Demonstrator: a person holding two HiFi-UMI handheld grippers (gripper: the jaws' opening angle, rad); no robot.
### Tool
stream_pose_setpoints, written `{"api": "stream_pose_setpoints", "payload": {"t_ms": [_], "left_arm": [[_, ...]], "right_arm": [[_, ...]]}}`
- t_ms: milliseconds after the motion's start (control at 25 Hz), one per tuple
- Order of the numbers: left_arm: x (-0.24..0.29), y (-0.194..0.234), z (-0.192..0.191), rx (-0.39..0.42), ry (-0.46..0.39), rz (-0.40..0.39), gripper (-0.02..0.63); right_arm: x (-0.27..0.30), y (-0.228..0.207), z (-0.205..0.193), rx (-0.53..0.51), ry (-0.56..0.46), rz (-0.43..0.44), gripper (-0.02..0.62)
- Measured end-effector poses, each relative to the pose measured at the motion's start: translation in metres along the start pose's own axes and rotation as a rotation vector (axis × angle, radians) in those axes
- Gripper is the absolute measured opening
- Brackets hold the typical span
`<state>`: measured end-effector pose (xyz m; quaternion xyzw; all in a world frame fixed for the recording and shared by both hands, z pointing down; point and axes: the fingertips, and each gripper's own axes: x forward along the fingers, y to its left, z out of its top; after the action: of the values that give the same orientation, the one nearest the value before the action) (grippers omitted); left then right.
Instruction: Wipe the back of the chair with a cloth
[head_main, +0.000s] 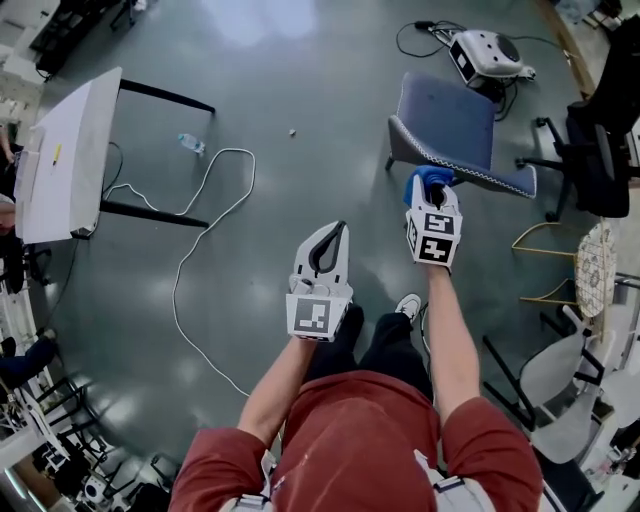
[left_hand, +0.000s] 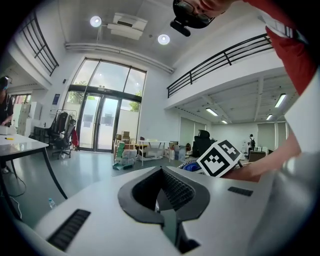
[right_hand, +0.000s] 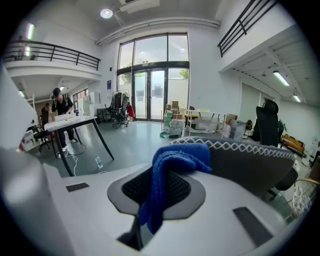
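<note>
left gripper (head_main: 328, 248): held close in front of the body over the floor, forearm bent, jaws pointing forward; jaws shut on each other with nothing between them. right gripper (head_main: 432, 200): arm reaches further forward and is nearly straight, marker cube facing up; jaws are clamped on a blue cloth (right_hand: 177, 159). the cloth is pinched at a bunched fold, one end hanging down between the jaws and the thicker end bulging out over their tips. judged properties: soft, light, limp terry fabric; it will not slip readily, but it can drag out of the jaws under friction, so a deep hold on the bunched middle is suitable, leaving the bulging end as the wiping pad. the cloth sits at the top edge of the back of the chair (right_hand: 260, 167), which carries a white zigzag trim; whether it touches cannot be confirmed. the chair looks light and may shift if pushed hard. beyond, at left, stands a white tabletop (head_main: 70, 140).
</note>
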<state>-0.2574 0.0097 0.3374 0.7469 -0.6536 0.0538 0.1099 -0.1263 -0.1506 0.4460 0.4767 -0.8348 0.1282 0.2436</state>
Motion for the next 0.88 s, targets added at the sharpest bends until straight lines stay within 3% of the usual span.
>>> {"api": "stream_pose_setpoints", "payload": {"t_ms": [320, 880], "left_arm": [[0.007, -0.046, 0.047, 0.038, -0.069, -0.063, 0.014], [0.017, -0.135, 0.132, 0.065, -0.123, -0.142, 0.014]], "right_arm": [[-0.100, -0.010, 0.031, -0.004, -0.092, 0.011, 0.061], [-0.259, -0.101, 0.073, -0.007, -0.229, -0.104, 0.061]]}}
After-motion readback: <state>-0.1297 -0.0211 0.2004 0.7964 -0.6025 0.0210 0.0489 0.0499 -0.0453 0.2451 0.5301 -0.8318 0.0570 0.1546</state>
